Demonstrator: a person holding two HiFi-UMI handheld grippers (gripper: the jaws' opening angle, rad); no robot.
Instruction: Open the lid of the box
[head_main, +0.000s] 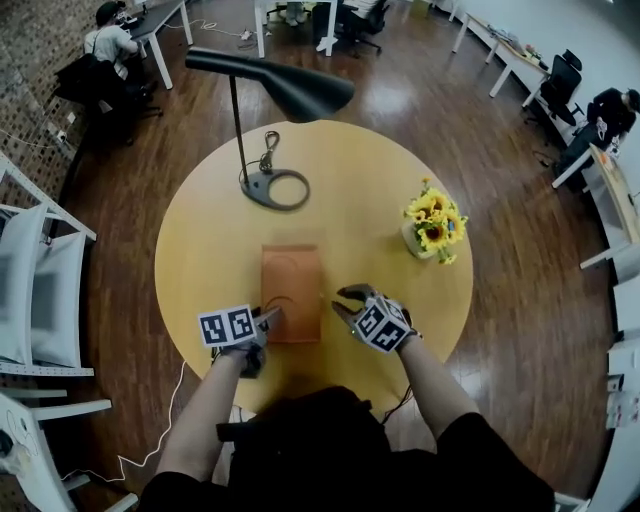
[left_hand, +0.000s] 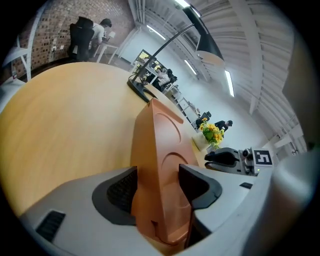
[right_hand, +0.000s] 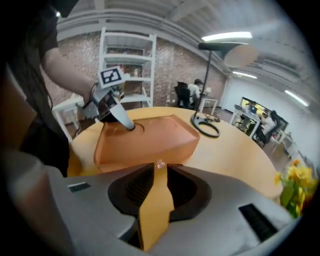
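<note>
A flat orange box (head_main: 291, 280) lies lid up in the middle of the round wooden table (head_main: 200, 250). My left gripper (head_main: 268, 319) straddles its near left corner. In the left gripper view the box (left_hand: 160, 130) fills the gap of my left gripper (left_hand: 157, 186), and both pads press on it with the jaws wide. My right gripper (head_main: 344, 301) is at the box's near right edge. In the right gripper view a thin orange flap (right_hand: 156, 200) of the box (right_hand: 145, 135) stands between the jaws of my right gripper (right_hand: 156, 184), which are shut on it.
A black desk lamp (head_main: 275, 188) with a cable stands behind the box, its shade (head_main: 295, 88) overhanging the table. A vase of yellow flowers (head_main: 434, 226) stands at the right. White chairs (head_main: 40, 290) stand off the table's left; people sit at desks farther away.
</note>
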